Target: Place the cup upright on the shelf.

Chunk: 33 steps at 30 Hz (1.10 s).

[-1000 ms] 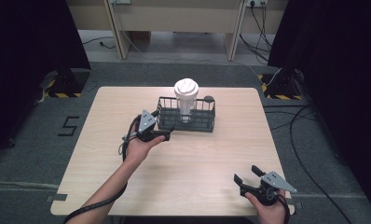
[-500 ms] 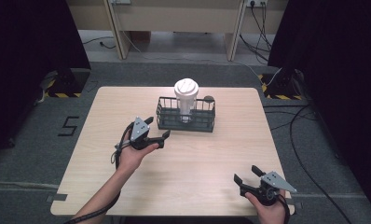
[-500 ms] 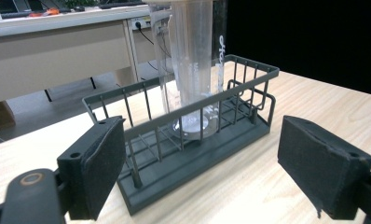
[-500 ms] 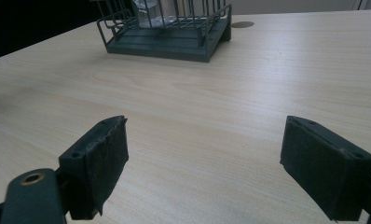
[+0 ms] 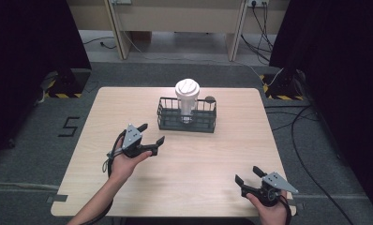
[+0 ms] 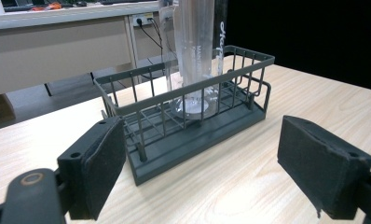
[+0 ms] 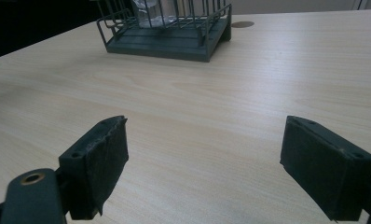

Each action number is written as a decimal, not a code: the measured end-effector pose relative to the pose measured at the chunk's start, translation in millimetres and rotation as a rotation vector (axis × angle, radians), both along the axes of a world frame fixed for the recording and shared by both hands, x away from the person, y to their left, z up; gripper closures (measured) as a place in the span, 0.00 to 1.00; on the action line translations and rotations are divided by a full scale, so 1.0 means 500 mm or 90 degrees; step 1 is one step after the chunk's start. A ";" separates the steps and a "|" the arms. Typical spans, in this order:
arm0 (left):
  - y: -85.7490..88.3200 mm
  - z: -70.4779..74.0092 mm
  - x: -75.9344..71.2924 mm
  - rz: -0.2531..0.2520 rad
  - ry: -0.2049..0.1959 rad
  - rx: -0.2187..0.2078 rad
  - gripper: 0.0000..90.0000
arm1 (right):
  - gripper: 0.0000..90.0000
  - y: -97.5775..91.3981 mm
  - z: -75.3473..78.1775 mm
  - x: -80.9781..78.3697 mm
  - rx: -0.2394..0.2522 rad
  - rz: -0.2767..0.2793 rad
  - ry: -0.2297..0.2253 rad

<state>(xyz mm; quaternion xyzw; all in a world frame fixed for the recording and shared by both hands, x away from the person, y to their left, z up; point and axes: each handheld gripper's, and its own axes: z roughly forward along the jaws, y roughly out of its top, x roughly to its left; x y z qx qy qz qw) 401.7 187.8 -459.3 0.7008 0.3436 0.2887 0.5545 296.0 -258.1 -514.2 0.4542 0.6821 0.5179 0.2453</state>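
On the wooden counter (image 5: 175, 183), toward its far middle, stands a dark wire basket (image 5: 187, 121), and inside it a clear tall cup (image 5: 187, 100) with a white lid stands upright. In the left gripper view the cup's clear base sits on the basket's floor, near the middle of the basket. Just behind the basket's right end there is a small dark round spot (image 5: 209, 99) on the counter surface. The left gripper (image 5: 151, 139) is held above the counter, near the basket's front left corner but not touching it; its jaws are spread wide apart and hold nothing, and they point toward the basket. The left gripper view shows the two black pads (image 6: 101, 165) wide apart with the basket between them farther off. The right gripper (image 5: 247, 176) is near the front right corner of the counter, well apart from the basket. Its jaws are also wide open and empty, with only bare wood between them in the right gripper view.
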 end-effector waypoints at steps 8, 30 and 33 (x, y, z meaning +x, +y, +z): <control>0.022 -0.011 -0.021 0.003 0.008 -0.005 0.17 | 0.17 0.000 0.000 0.000 -0.002 0.001 -0.002; 0.078 -0.066 -0.081 0.023 0.029 0.004 0.17 | 0.17 0.000 0.000 0.000 -0.003 -0.002 -0.003; 0.082 -0.076 -0.088 0.026 0.029 0.004 0.17 | 0.17 0.000 0.000 0.000 -0.003 -0.002 -0.003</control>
